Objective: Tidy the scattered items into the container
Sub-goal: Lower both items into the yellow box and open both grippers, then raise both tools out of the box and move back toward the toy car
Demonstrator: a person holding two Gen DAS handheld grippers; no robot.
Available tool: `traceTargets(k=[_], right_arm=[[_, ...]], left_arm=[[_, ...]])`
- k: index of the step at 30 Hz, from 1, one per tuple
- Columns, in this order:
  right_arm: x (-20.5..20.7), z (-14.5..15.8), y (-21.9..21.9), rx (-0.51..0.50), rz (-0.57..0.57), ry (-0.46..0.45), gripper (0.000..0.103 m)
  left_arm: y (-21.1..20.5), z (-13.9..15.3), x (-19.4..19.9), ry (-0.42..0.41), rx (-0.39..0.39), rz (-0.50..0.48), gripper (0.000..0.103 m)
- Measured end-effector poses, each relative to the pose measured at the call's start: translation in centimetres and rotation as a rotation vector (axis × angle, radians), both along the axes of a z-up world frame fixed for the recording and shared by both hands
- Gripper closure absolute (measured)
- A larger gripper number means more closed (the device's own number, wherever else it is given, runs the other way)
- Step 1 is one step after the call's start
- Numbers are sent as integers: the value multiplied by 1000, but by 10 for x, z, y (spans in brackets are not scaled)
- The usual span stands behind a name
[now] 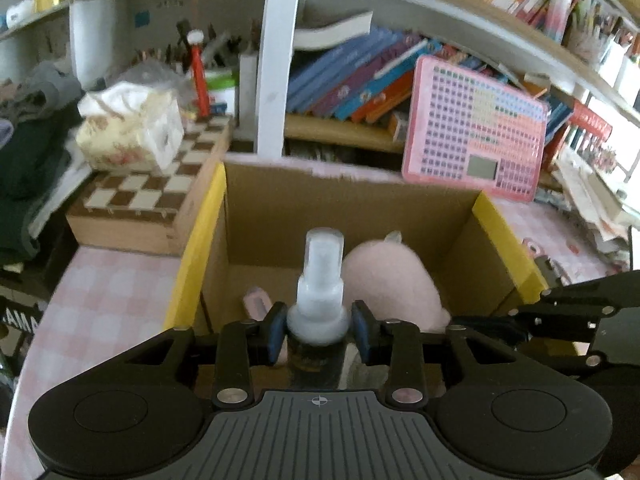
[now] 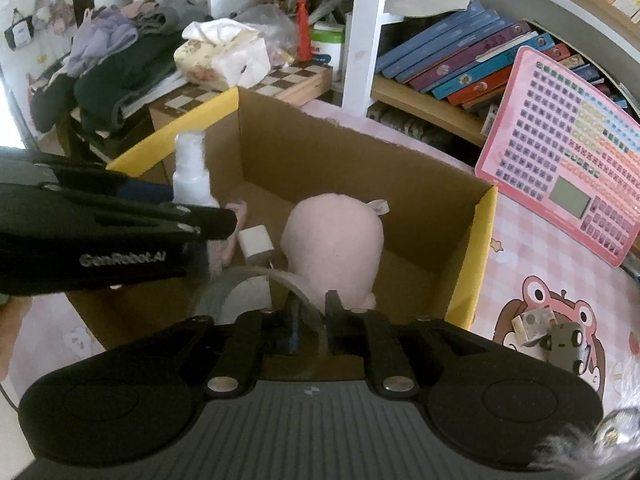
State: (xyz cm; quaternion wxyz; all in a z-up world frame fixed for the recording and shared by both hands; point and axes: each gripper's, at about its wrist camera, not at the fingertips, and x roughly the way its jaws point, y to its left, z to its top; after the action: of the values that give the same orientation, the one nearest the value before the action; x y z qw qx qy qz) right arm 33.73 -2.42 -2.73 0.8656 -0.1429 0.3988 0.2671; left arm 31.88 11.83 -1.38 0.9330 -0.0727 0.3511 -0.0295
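Note:
My left gripper [image 1: 319, 330] is shut on a clear spray bottle [image 1: 320, 280] with a white pump top, held upright over the near edge of the open cardboard box [image 1: 348, 204]. The bottle [image 2: 192, 172] and left gripper also show in the right wrist view, over the box's left side. My right gripper [image 2: 312, 320] is shut on a clear tape roll [image 2: 256, 280], held above the box's near side [image 2: 472, 240]. Inside the box lie a pink plush toy [image 2: 336, 240], a white charger plug [image 2: 256, 242] and a pink item [image 2: 236, 210].
A small grey toy car [image 2: 566, 346] and a small block [image 2: 532, 324] lie on the pink checked tablecloth right of the box. A pink keypad toy [image 2: 576, 152] leans behind. A chessboard box [image 1: 148, 196] with a tissue pack [image 1: 132, 128] stands left. Bookshelves are behind.

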Motion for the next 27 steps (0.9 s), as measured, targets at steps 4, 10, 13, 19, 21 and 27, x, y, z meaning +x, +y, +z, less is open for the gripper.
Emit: traceTargets(k=[4,10,13,19,21,27], right_arm=[[-6,13,-4,32,-12,-24,76],[-23,45,-12,90,-38,-92,73],[-35,61,-18,126,-59,-125,73],[-73,89,-30,188,-76,-173,72],[-87,93,-34,203,-75,-175,72],[-139,94,-47,210,-68,-162,72]], left_arm=[[3,17,-13,-77,2,24,48],[8,46,-40,-181,-39,39,47],[7,61,-60,-234,-34,37,44],[5,83,-106,-287,-42,32,37],[5,87,-124,-287,-42,31,33],[5,86,-170,-255,-25,39,31]])
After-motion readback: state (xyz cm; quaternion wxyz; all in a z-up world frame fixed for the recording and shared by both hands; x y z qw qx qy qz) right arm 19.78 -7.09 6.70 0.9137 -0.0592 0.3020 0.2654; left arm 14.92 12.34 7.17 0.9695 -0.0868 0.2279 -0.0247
